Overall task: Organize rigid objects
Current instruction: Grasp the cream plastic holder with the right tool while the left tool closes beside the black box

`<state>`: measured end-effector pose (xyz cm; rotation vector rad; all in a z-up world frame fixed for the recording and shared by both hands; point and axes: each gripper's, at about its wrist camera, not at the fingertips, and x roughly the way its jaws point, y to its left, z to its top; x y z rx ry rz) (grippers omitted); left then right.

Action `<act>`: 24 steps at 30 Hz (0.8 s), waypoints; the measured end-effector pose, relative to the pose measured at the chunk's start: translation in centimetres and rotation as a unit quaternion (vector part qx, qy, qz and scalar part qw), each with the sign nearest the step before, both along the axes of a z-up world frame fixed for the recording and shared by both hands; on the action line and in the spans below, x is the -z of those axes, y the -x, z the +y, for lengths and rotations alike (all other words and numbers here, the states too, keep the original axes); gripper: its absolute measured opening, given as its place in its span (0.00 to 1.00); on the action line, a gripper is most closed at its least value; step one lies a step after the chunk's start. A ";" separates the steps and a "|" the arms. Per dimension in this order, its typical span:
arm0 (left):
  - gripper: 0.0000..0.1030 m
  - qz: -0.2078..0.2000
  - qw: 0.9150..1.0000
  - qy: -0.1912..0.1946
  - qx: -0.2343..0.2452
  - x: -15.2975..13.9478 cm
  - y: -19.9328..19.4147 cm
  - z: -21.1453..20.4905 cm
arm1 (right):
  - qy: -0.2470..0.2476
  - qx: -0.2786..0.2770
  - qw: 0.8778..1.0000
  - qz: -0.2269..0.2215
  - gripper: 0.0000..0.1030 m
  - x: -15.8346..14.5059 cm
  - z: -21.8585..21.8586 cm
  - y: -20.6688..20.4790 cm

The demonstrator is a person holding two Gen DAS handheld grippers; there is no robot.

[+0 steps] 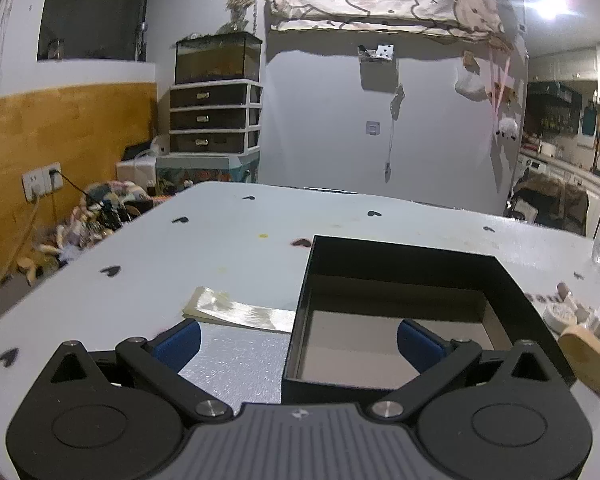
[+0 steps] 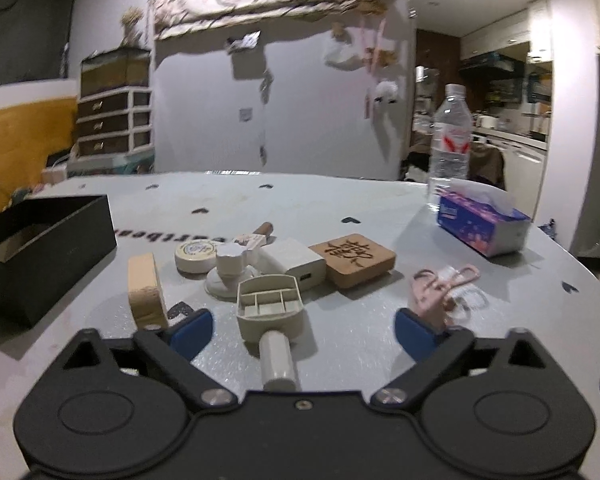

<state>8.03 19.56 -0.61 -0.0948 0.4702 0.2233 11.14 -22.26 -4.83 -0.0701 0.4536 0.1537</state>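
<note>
An open black box (image 1: 404, 256) with a bare cardboard floor sits on the white table; it also shows at the left of the right wrist view (image 2: 60, 236). My left gripper (image 1: 298, 340) is open and empty, straddling the box's near left corner. My right gripper (image 2: 304, 332) is open and empty, with a beige handled tool (image 2: 270, 312) lying between its fingers. Beyond it lie a white knob (image 2: 230, 268), a round tin (image 2: 196, 254), a white charger (image 2: 294, 262), a carved wooden block (image 2: 356, 258), an upright tan block (image 2: 146, 288) and pink scissors (image 2: 444, 284).
A flat shiny packet (image 1: 240, 310) lies left of the box. A tissue pack (image 2: 482, 224) and a water bottle (image 2: 450, 140) stand at the far right of the table. The table edge (image 2: 0, 348) runs near the box's left side.
</note>
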 end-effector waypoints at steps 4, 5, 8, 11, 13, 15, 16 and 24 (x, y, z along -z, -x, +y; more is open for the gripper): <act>0.85 0.008 1.000 0.019 0.006 0.3 -1.2 0.8 | -0.004 -0.027 0.999 0.032 0.85 0.1 0.1 -2.3; 0.83 0.011 1.000 0.023 0.009 0.4 -1.5 0.9 | -0.003 -0.034 0.999 0.037 0.84 0.2 0.2 -2.7; 0.77 0.022 0.999 0.026 0.013 0.5 -2.6 1.1 | 0.004 -0.046 0.998 0.048 0.82 0.5 0.8 -4.1; 0.75 0.036 0.999 0.029 0.016 0.8 -3.7 1.4 | 0.003 -0.055 0.997 0.063 0.76 1.0 1.2 -5.3; 0.65 0.044 0.998 0.034 0.017 1.0 -4.1 1.6 | -0.001 -0.057 0.996 0.069 0.68 1.3 1.4 -5.7; 0.57 0.051 0.998 0.036 0.019 1.2 -4.5 1.7 | -0.004 -0.062 0.995 0.074 0.63 1.5 1.5 -6.0; 0.51 0.052 0.998 0.035 0.020 1.3 -4.6 1.8 | -0.005 -0.064 0.995 0.076 0.60 1.6 1.6 -6.1; 0.14 0.057 0.998 0.030 0.021 1.9 -5.5 2.0 | -0.013 -0.062 0.994 0.083 0.48 1.9 1.3 -6.4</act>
